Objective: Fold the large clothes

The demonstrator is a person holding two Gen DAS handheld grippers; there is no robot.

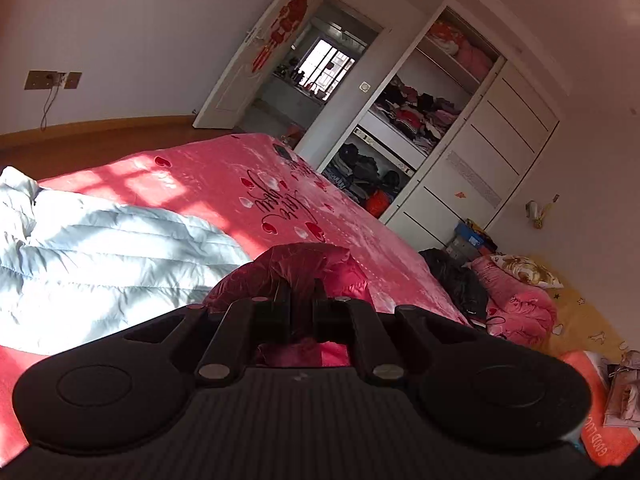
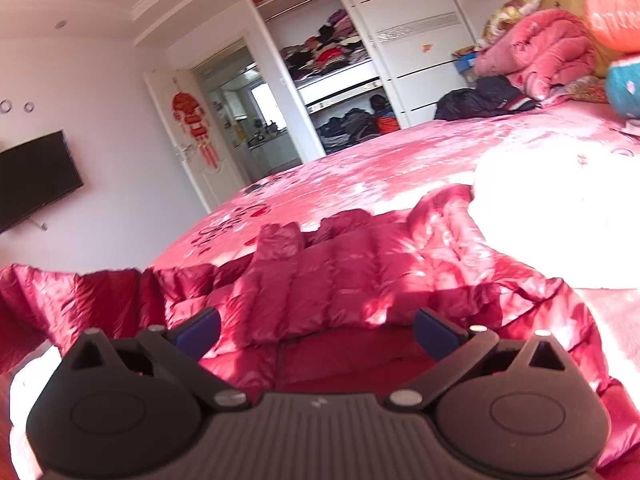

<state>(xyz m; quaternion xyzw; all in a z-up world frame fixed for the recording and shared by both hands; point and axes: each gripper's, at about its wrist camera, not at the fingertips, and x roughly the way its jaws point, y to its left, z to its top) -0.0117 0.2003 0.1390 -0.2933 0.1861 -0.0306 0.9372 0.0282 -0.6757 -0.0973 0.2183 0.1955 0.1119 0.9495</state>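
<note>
Barely begun, by the look of it. On the pink bed (image 2: 400,168), a red jacket (image 2: 344,272), quilted and shiny, spread loose and rumpled rather than squared, one part trailing off toward the left of the right wrist view. No neat fold visible anywhere on it. Left gripper (image 1: 303,286) pinched narrow on a bunch of that red cloth, the fabric puckered up over the black fingers and lifted clear of the bedspread. Right gripper (image 2: 316,330) wide apart, blue pads on either side with nothing between them, poised just above the near edge of the jacket, close to what may be the collar or lining, though glare makes that hard to say. Beside the red one, a pale blue jacket (image 1: 104,252), also quilted, heaped in sunlight and unfolded too. Judged from this: one corner or sleeve taken up, the first fold still to be laid; then smoothing, the opposite side, and a final halving all left to do. Second garment apparently waiting its turn. Beyond the bed, an open wardrobe (image 1: 416,120) stuffed with clothes, well apart from the work.
</note>
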